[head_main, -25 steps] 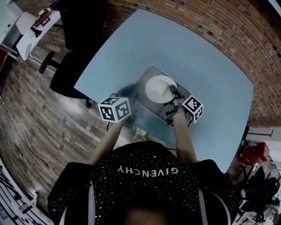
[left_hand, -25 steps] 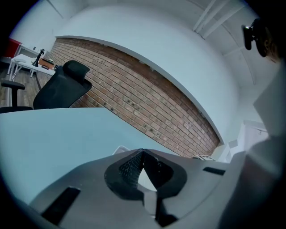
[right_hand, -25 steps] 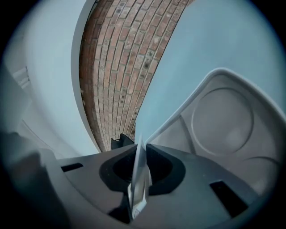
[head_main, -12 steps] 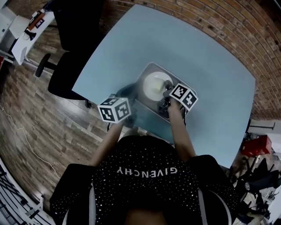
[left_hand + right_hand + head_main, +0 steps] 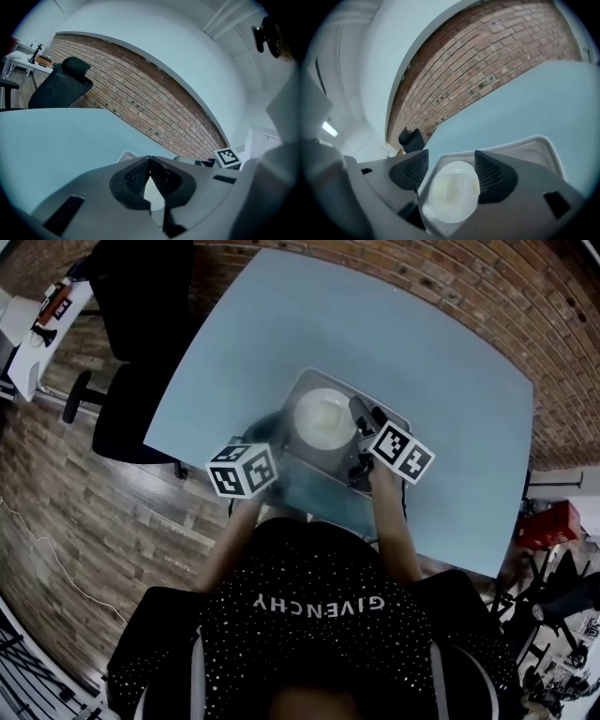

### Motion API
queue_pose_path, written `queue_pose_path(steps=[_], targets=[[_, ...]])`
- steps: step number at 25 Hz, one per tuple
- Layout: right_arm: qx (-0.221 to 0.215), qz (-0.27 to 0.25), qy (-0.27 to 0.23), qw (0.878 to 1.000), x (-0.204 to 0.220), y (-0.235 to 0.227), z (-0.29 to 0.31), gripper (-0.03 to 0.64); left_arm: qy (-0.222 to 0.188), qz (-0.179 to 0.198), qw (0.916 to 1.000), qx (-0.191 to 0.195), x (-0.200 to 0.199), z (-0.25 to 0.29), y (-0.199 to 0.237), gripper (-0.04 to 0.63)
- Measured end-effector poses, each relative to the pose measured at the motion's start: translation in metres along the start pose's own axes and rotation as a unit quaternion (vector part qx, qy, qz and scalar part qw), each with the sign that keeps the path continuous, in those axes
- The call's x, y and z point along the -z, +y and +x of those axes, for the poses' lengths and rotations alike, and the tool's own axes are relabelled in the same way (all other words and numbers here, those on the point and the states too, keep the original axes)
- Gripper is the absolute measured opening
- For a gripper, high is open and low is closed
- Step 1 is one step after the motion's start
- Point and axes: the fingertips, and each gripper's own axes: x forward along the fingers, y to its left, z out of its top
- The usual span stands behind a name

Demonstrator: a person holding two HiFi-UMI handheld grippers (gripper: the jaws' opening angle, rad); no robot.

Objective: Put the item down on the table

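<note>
A grey tray [image 5: 314,486] lies on the light blue table [image 5: 441,362] and holds a white plate [image 5: 323,418]. My right gripper [image 5: 451,158] is open just above the plate [image 5: 451,192], one jaw to each side of it, not closed on it. In the head view its fingers [image 5: 362,414] reach the plate's right edge. My left gripper [image 5: 150,161] is shut, tips touching, low at the tray's near left rim [image 5: 125,154]. Its marker cube [image 5: 242,468] hides its jaws in the head view.
A black office chair [image 5: 141,306] stands past the table's left edge on the wood floor. A brick wall [image 5: 469,273] runs along the table's far side. A white desk [image 5: 28,329] is at the far left, a red box [image 5: 548,523] at the right.
My right gripper has shifted a little forward along the plate's right edge. The left gripper has barely moved. Tray and plate stay where they were.
</note>
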Motion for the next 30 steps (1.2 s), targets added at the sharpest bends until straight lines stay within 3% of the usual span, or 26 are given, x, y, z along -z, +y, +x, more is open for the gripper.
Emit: queue_pose_path(steps=[2,3,5,6,7,9,16,20,30], targets=[[-0.085,0.104,-0.019,0.991,-0.003,0.012,-0.017,0.313,0.002,0.000,1.0000,0.002,0.001,0.002,0.001,0.009],[-0.129,0.163,-0.031,0.978,-0.005,0.017,-0.026,0.313,0.003,-0.001,1.0000,0.005,0.001,0.004,0.001,0.009],[-0.192,0.278,-0.053,0.940,-0.008,0.020,-0.041,0.289,0.004,-0.003,0.9999,0.010,0.002,0.006,-0.001,0.009],[-0.208,0.330,-0.063,0.919,-0.008,0.017,-0.047,0.177,0.005,-0.003,0.9999,0.012,0.002,0.007,-0.001,0.009],[-0.217,0.373,-0.072,0.899,-0.007,0.013,-0.051,0.015,0.005,-0.002,0.9999,0.012,0.002,0.007,-0.002,0.009],[-0.230,0.414,-0.081,0.877,-0.003,0.009,-0.055,0.012,0.004,-0.004,0.9999,0.009,0.004,0.006,-0.002,0.009],[-0.220,0.379,-0.091,0.894,0.000,0.009,-0.068,0.012,0.003,-0.021,0.9998,0.006,0.012,0.002,-0.002,0.009],[-0.212,0.387,-0.090,0.893,0.006,-0.001,-0.072,0.012,0.006,-0.025,0.9997,0.006,0.020,0.002,-0.007,0.009],[-0.178,0.383,-0.055,0.905,0.026,-0.010,-0.059,0.012,0.013,-0.027,0.9995,-0.009,0.032,-0.006,-0.005,0.009]])
